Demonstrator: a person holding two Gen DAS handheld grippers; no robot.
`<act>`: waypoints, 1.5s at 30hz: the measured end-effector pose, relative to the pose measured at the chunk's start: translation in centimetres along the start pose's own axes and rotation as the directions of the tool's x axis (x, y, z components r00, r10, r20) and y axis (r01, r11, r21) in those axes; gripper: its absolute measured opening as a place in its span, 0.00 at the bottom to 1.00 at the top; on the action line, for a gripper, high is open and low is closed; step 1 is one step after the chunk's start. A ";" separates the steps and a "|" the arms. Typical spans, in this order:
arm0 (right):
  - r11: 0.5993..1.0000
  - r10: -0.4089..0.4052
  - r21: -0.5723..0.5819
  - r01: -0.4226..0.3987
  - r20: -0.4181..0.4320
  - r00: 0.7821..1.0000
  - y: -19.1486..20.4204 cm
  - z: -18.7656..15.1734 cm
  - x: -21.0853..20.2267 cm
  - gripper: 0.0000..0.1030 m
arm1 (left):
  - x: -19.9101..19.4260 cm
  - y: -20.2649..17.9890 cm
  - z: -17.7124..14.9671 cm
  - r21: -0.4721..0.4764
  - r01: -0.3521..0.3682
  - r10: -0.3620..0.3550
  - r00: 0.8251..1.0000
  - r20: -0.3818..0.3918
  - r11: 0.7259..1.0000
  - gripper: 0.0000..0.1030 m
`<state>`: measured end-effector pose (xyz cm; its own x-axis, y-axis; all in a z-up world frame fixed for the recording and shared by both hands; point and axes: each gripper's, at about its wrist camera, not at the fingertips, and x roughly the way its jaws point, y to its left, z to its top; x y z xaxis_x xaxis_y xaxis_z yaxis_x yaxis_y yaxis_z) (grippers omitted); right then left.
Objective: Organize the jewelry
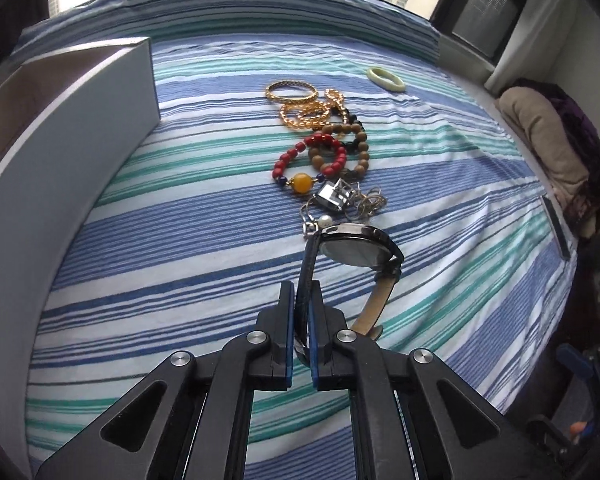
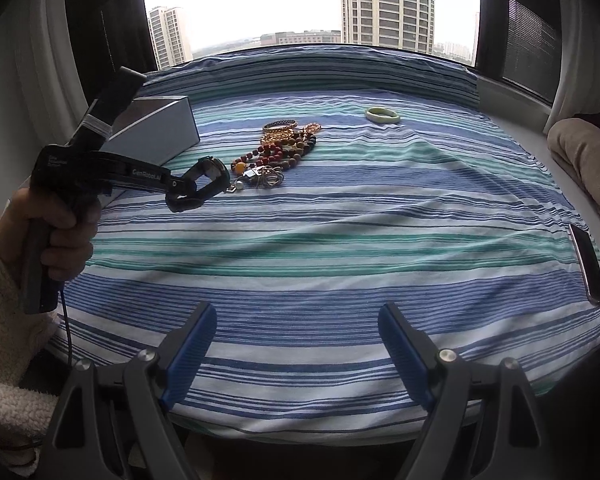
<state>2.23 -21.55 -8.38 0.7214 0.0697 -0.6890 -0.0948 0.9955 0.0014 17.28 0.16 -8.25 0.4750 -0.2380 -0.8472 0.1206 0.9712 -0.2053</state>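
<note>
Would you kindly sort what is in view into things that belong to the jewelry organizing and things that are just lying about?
Belongs to the job:
- watch, strap pinched in the left gripper
- gold bangles
- red bead bracelet
- wooden bead bracelet
- silver chain pile
- jade bangle
- grey box

Just lying about:
- phone
- beige blanket

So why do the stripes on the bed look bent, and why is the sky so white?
Both wrist views use fisheye lenses, bowing the striped sheet; in the right wrist view the window is overexposed by daylight; in the left wrist view the watch reflects grey glare.
</note>
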 end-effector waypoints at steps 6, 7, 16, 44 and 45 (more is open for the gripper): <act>0.999 0.020 -0.025 -0.020 -0.006 1.000 1.0 0.0 0.0 0.82 | -2.8 3.6 -3.3 -0.094 -0.101 0.103 0.994 0.020 0.990 0.04; 0.999 0.021 -0.031 -0.021 -0.005 1.000 1.1 -0.1 -0.1 0.82 | -3.0 4.4 -3.7 -0.120 -0.114 0.117 0.993 0.017 0.986 0.04; 0.998 0.027 -0.062 -0.029 -0.024 0.999 2.6 -0.2 0.1 0.82 | -2.7 7.7 -6.6 -0.212 -0.169 0.173 0.985 -0.001 0.963 0.04; 0.976 0.194 0.113 -0.184 -0.085 0.977 -1.1 1.7 1.8 0.82 | -3.1 8.4 -7.4 -0.203 -0.124 0.131 0.991 0.017 0.971 0.64; 0.969 0.223 0.131 -0.212 -0.075 0.972 -1.7 2.7 1.9 0.82 | -3.2 8.7 -7.5 -0.213 -0.117 0.125 0.992 0.020 0.970 0.64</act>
<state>5.56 -22.95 -7.74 0.6291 0.2844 -0.7234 -0.1549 0.9578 0.2420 10.26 9.37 -10.98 0.5037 -0.1153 -0.8561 -0.1246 0.9710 -0.2041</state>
